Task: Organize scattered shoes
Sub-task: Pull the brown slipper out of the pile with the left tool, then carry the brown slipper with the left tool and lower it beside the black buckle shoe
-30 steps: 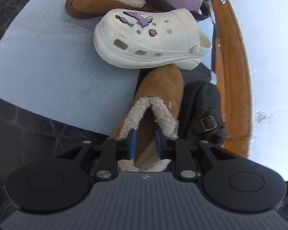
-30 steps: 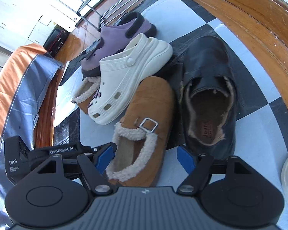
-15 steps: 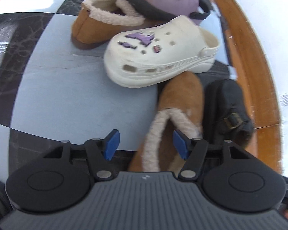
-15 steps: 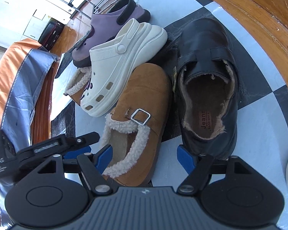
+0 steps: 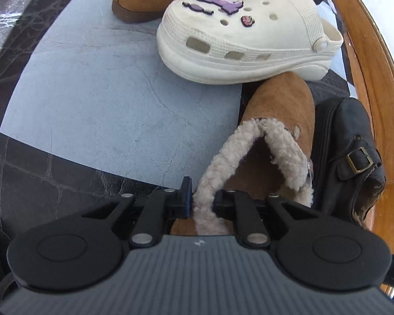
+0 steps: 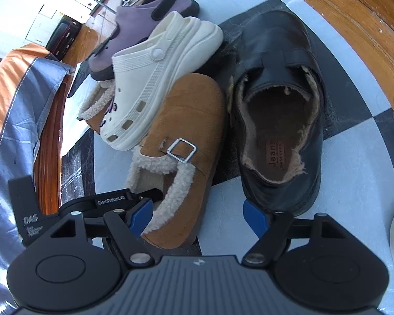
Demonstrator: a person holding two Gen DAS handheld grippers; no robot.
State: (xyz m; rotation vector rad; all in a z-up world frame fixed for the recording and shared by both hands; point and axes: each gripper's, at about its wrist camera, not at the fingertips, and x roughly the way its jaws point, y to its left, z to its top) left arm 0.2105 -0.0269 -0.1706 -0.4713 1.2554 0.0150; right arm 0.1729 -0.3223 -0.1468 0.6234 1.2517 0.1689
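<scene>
Half a second ago the left gripper stood wide; now its jaws are closing on the fleece collar of the tan suede fleece-lined slipper, at six o'clock in its view. That slipper lies on the checkered floor, touching the white platform clog at twelve. The right gripper hangs open, empty, so lifting looks imminent.

checkered floor, wooden border, orange-grey fabric

Legible markings: "Jeans" on the insole label of the black shoe; "GenRobot.AI" and "DAS" on the left gripper. Smaller print is unreadable.
</scene>
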